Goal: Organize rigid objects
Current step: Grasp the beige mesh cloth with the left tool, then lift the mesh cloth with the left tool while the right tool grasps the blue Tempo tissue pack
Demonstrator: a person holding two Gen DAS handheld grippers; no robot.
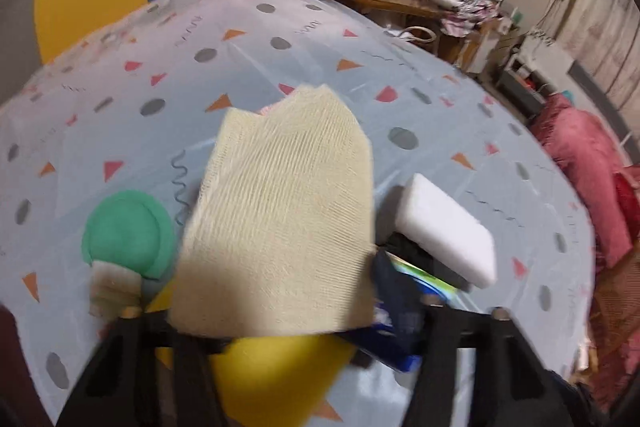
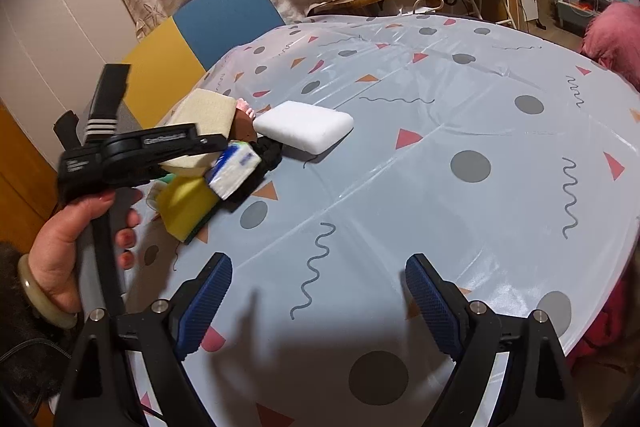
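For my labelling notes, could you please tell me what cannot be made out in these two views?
- Left wrist view: the cream cloth covers the left gripper's jaws, so their state is unreadable.
- Left wrist view: the blue packet is blurred and half under the cloth; its print is illegible.
- Right wrist view: the yellow sponge is partly hidden by the left gripper's body.
- Right wrist view: a brown and pink item behind the white sponge is unidentifiable.

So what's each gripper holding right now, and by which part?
The left gripper holds the cream cloth by its near edge. The right gripper is open over the table, holding nothing.
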